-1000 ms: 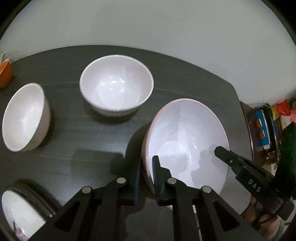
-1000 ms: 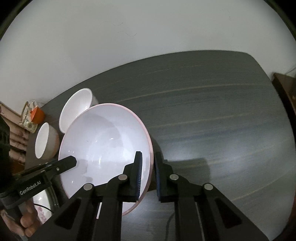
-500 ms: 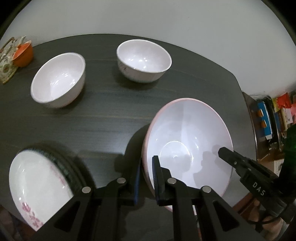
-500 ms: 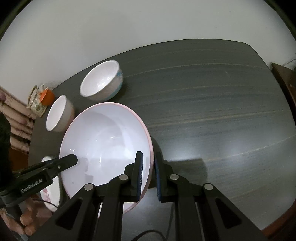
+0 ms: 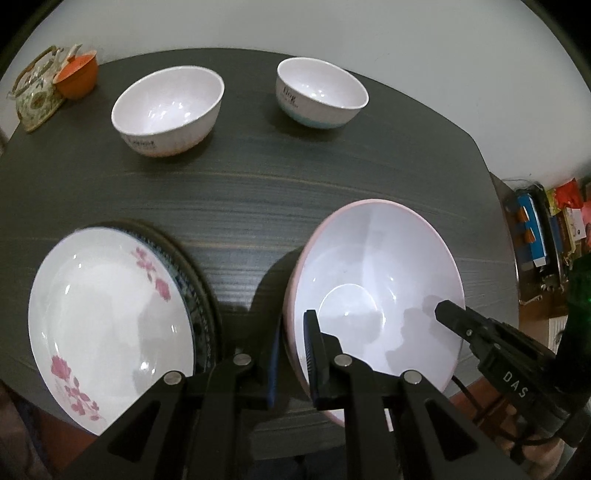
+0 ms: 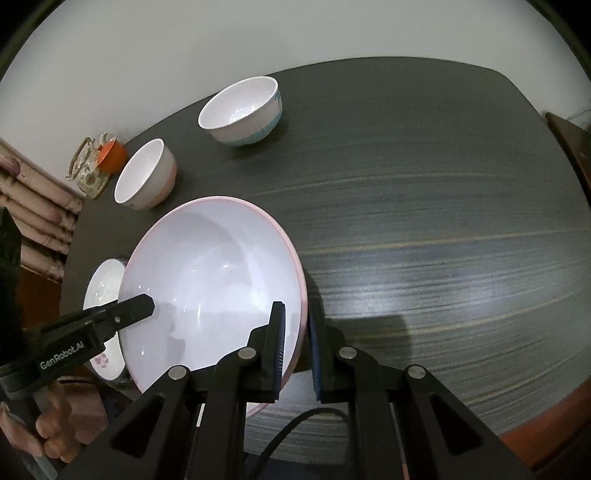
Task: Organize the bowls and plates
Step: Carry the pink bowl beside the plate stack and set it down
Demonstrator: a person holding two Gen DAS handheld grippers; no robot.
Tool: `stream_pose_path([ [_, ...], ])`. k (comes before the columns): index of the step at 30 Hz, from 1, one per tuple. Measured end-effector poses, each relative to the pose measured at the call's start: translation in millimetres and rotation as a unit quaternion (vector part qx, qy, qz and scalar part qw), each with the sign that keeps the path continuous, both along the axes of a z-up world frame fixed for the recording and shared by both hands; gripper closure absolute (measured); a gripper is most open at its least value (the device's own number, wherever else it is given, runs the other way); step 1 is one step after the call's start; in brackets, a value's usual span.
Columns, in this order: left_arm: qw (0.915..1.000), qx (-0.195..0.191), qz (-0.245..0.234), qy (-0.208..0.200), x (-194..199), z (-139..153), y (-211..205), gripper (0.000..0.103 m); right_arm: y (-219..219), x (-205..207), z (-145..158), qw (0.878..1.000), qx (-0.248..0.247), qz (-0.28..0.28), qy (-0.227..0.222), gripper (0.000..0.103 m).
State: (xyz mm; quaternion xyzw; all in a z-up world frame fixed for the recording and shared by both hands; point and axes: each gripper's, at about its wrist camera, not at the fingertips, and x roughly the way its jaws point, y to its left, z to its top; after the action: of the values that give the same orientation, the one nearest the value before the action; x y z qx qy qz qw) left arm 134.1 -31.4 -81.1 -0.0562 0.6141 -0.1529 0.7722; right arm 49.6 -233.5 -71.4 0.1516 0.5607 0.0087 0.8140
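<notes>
Both grippers we see clamped on the rim of the large pink-edged bowl [image 5: 373,280]: the left gripper [image 5: 291,354] on its left side, the right gripper [image 6: 297,343] on its right, one finger inside and one outside the wall. We find the bowl empty, held over the dark wood-grain table [image 6: 424,206]. To its left lies an empty flowered plate [image 5: 107,325] on a darker patterned plate [image 5: 201,295]. Beyond stand two small empty white bowls, the pink-based bowl [image 5: 168,110] and the blue-based bowl [image 5: 319,94], well apart. An orange cup [image 5: 77,75] sits beside a teapot [image 5: 35,92] at the far left corner. A pale wall [image 6: 258,33] rises behind.
</notes>
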Motion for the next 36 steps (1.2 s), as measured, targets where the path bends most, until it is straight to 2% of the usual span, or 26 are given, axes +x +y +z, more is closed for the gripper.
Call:
stream_pose_path([
  [20,1.0000,-0.007,-0.002,0.003,-6.5,-9.9,3.7,0.091,4.7,-7.2,-6.1,1.000,-0.010,-0.010,0.006,0.090],
  [25,0.9999,-0.011,-0.001,0.008,-5.7,-10.3,4.5,0.091,9.7,-10.3,-5.9,1.000,-0.012,-0.008,0.001,0.083],
  [27,0.9999,-0.011,-0.004,0.008,-6.6,-10.4,4.5,0.091,12.5,-10.6,-7.2,1.000,-0.012,-0.004,0.001,0.077],
  [30,0.9998,-0.011,-0.003,0.014,-5.8,-11.9,6.4,0.091,14.2,-12.1,-8.3,1.000,-0.008,-0.005,0.002,0.074],
  [36,0.9992,-0.039,0.002,0.009,-10.5,-3.0,19.0,0.090,5.5,-14.1,-0.2,1.000,-0.006,-0.025,-0.016,0.061],
])
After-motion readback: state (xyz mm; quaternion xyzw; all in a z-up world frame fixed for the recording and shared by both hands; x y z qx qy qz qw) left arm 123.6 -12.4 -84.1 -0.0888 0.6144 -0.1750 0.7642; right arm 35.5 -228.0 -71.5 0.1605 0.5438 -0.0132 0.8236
